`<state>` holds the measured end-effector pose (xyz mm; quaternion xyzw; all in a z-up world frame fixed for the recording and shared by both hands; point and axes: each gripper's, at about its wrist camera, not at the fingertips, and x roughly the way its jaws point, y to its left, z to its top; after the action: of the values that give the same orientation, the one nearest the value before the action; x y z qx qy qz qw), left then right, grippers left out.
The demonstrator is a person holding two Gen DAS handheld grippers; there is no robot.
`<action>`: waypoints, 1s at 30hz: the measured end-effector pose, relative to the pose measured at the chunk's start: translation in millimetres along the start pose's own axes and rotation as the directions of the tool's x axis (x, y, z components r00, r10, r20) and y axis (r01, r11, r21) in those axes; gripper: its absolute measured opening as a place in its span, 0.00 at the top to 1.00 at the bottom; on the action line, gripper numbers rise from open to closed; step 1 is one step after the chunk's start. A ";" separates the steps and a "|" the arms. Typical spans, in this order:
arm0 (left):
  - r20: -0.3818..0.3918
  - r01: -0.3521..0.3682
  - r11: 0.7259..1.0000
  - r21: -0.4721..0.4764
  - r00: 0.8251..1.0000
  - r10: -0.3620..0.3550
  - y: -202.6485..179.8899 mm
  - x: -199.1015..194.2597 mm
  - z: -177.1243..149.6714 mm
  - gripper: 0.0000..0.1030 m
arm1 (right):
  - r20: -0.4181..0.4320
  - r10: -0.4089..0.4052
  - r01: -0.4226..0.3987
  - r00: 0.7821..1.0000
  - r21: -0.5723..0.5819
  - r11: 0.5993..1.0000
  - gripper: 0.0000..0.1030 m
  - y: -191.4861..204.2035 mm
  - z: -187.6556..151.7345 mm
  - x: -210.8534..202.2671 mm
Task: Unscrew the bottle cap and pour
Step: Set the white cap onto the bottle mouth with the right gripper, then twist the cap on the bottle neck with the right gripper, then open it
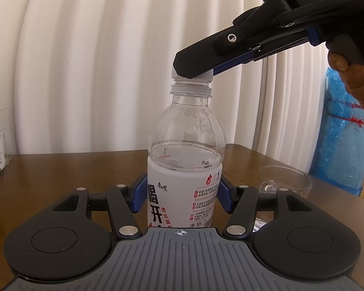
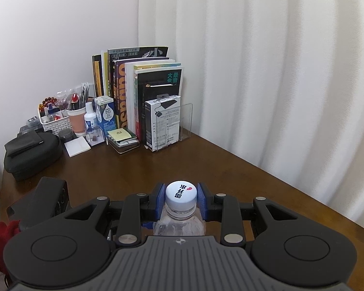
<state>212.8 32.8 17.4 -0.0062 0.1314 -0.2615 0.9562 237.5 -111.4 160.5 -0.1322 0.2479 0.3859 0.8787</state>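
A clear plastic water bottle with a white label stands upright on the brown table, partly filled. My left gripper is shut on its labelled body, blue pads on both sides. My right gripper comes down from the upper right and is shut on the white cap, which sits tilted at the top of the neck threads. The right gripper also shows in the left wrist view. An empty glass stands on the table to the bottle's right.
Books, a white box, a basket of small items and a black case stand at the table's far left corner. White curtains hang behind. A blue plastic bundle sits beyond the right table edge.
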 end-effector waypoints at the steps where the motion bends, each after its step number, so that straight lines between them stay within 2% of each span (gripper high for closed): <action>1: 0.000 0.001 1.000 0.002 1.000 -0.001 0.0 0.1 -0.1 0.43 | -0.001 -0.001 0.001 1.000 -0.003 1.000 0.69 0.3 0.0 0.0; 14: -0.001 0.002 1.000 0.003 1.000 -0.002 1.3 0.3 -1.0 0.43 | -0.004 -0.009 0.009 1.000 -0.021 1.000 0.68 1.5 -1.5 3.0; 16: -0.002 0.002 1.000 0.003 1.000 -0.002 1.5 0.6 -0.9 0.43 | -0.005 -0.011 0.010 1.000 -0.021 1.000 0.65 1.3 -3.0 4.0; 18: -0.002 0.001 1.000 0.002 1.000 -0.001 0.0 1.5 -0.2 0.43 | -0.004 -0.015 0.015 1.000 -0.022 1.000 0.55 1.1 -4.6 4.1; 30: 0.001 0.000 1.000 0.004 1.000 0.000 -1.4 2.4 0.2 0.43 | 0.027 -0.027 0.028 0.999 -0.041 0.999 0.54 9.7 -14.9 -3.3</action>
<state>214.1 30.4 17.2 -0.0044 0.1304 -0.2619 0.9562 223.5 -113.3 149.4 -0.1484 0.2263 0.3805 0.8843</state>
